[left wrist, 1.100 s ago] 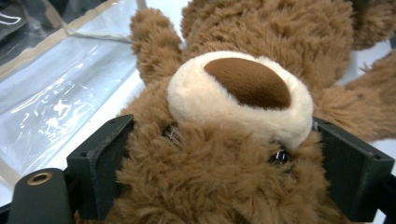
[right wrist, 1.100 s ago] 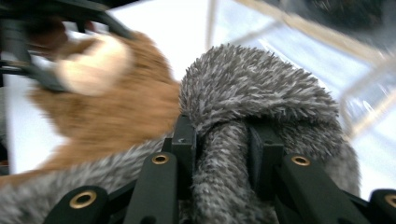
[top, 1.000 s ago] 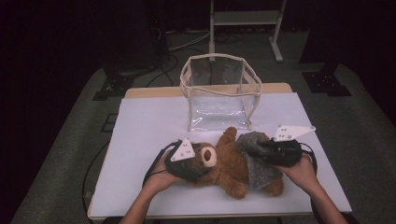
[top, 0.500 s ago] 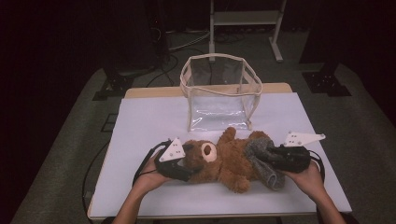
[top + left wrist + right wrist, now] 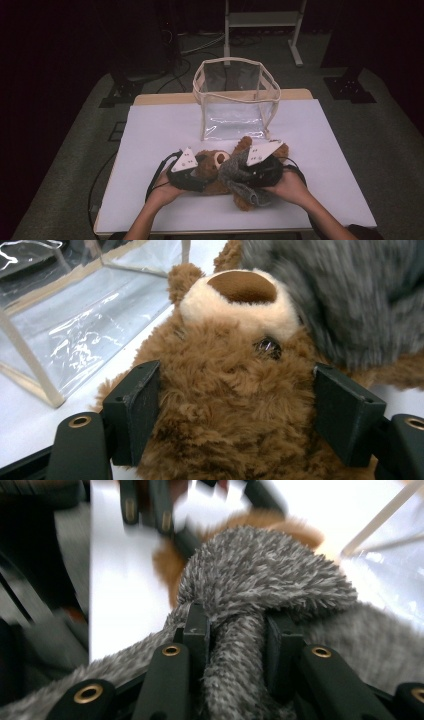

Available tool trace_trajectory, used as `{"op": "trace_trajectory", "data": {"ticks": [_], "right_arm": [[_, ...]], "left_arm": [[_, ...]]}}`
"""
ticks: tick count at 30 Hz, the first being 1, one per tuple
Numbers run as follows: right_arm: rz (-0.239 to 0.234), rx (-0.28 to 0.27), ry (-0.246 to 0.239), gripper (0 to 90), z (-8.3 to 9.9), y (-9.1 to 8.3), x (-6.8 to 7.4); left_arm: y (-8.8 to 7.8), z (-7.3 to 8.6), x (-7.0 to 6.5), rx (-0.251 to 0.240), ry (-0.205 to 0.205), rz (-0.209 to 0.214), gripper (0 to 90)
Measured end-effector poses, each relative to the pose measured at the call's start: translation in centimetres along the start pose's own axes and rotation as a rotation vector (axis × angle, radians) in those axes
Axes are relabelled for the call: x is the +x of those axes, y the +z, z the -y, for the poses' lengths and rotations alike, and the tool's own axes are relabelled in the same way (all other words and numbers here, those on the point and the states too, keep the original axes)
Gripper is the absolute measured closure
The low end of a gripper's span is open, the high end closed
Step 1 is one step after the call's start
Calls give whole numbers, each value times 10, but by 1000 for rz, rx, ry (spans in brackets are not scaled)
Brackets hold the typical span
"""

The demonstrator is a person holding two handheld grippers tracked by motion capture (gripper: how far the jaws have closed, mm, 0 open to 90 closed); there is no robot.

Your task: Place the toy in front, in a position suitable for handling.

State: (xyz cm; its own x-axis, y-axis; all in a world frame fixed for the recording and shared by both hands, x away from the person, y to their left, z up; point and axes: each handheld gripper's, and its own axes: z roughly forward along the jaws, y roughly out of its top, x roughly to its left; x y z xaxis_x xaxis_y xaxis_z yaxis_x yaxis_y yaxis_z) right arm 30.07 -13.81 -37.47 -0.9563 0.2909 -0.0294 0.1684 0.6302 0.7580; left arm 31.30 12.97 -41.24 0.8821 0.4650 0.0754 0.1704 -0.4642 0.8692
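Brown teddy bear point(image 5: 220, 390) with a cream muzzle and dark-brown nose, glossy black eye. Over it, a fuzzy garment point(image 5: 260, 575) in flecked grey and white. Black jaws on both grippers. Clear bag point(image 5: 235, 100) trimmed in beige, standing on a white table point(image 5: 160, 130).

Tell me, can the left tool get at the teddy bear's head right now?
Yes, it looks so. The left tool already has the teddy bear's head between its jaws, which have just been closing and press into the fur on both sides. The grey fuzzy cloth lies beside the head, not in the way.
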Motion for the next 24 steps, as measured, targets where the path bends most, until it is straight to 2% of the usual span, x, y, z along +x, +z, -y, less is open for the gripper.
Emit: {"op": "trace_trajectory", "data": {"ticks": [3, 4, 5, 6, 7, 8, 9, 10, 12, 15, 16, 17, 18, 21, 24], "right_arm": [[-2, 5, 11, 680, 11, -2, 3], [-10, -4, 36, 682, 23, -10, 5], [-10, -4, 36, 682, 23, -10, 5], [-12, 6, 51, 682, 32, -18, 9], [-12, 6, 51, 682, 32, -18, 9], [-6, 22, 52, 682, 38, -27, 12], [-6, 22, 52, 682, 38, -27, 12], [3, 37, 44, 682, 39, -35, 14], [-2, 30, 46, 682, 34, -39, 14], [-2, 16, 31, 681, 27, -37, 15], [-15, -1, 14, 682, 19, -31, 16], [-15, -1, 14, 682, 19, -31, 16], [-29, 2, -10, 682, 13, -19, 18], [-33, 48, -36, 682, 13, -8, 22], [-7, 76, -31, 682, 23, -13, 22]], "left_arm": [[0, 1, 1, -4, -6, 11, 253], [0, 0, 0, 1, 2, 12, 253], [0, 0, 0, 1, 2, 12, 252], [0, -1, 0, 7, 5, 15, 252], [0, -1, 0, 7, 5, 15, 252], [0, -1, 0, 12, 6, 18, 252], [0, -1, 0, 12, 6, 18, 252], [1, -2, 0, 11, 1, 23, 252], [1, -2, -1, 14, 7, 27, 252], [1, -2, -2, 17, 9, 22, 252], [1, -3, -3, 21, 12, 19, 252], [1, -3, -3, 21, 12, 19, 252], [1, -2, -2, 23, 12, 18, 252], [0, -1, -1, 23, 7, 28, 248], [-1, 0, -2, 18, 7, 45, 239]]}}
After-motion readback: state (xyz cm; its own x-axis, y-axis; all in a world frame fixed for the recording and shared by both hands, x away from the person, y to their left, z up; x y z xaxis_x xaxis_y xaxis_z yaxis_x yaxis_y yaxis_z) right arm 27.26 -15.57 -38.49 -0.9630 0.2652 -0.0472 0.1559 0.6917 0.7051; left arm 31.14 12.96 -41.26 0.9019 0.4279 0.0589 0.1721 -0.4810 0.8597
